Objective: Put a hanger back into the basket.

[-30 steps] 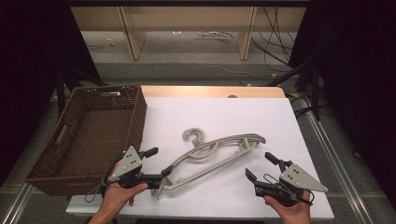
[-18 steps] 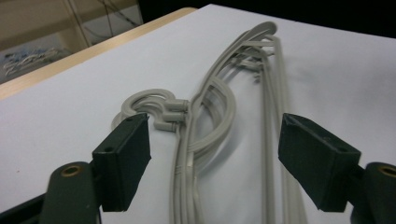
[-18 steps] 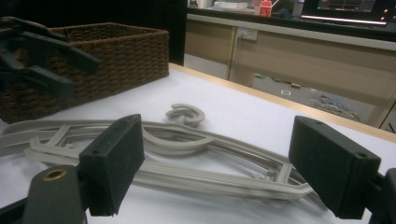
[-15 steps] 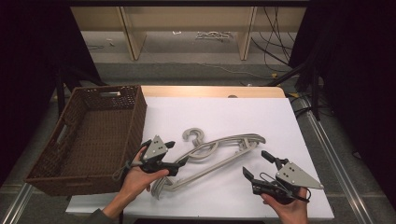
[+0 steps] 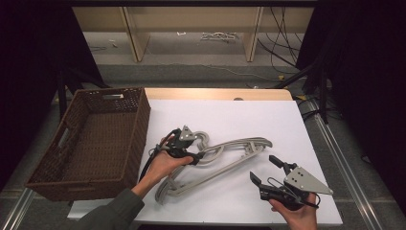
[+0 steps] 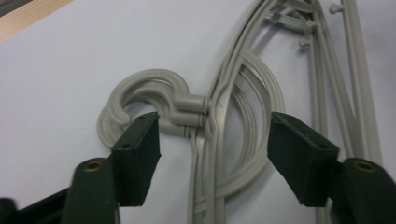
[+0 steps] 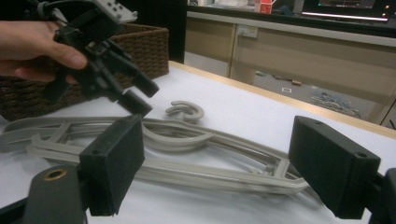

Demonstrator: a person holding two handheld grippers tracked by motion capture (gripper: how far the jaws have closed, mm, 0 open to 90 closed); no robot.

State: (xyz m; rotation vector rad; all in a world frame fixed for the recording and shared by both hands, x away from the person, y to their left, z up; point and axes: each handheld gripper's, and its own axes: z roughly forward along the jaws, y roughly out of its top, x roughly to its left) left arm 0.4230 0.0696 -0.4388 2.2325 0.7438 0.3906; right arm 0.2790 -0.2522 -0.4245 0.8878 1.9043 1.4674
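Note:
Grey plastic hangers [image 5: 239,146] lie stacked on the white table [image 5: 249,112], their hooks [image 5: 205,137] pointing toward the basket. My left gripper [image 5: 187,146] hovers open just above them. In the left gripper view its jaws [image 6: 215,123] straddle the neck [image 6: 222,93] where the hooks [image 6: 149,84] join the arms, without touching it. My right gripper [image 5: 263,167] is held open near the front right, aimed at the hangers [image 7: 210,168] with nothing between its jaws [image 7: 219,135]. The right gripper view also catches the left gripper [image 7: 135,93] and the hand holding it.
A brown wicker basket [image 5: 139,124] stands at the table's left edge, its inside bare. A wooden strip [image 5: 215,93] runs along the table's far edge. Shelving and cables lie on the floor beyond.
My left gripper has travelled from the table's front left edge up and to the right, ending over the hangers' neck. The right gripper has barely shifted. The hangers have not moved.

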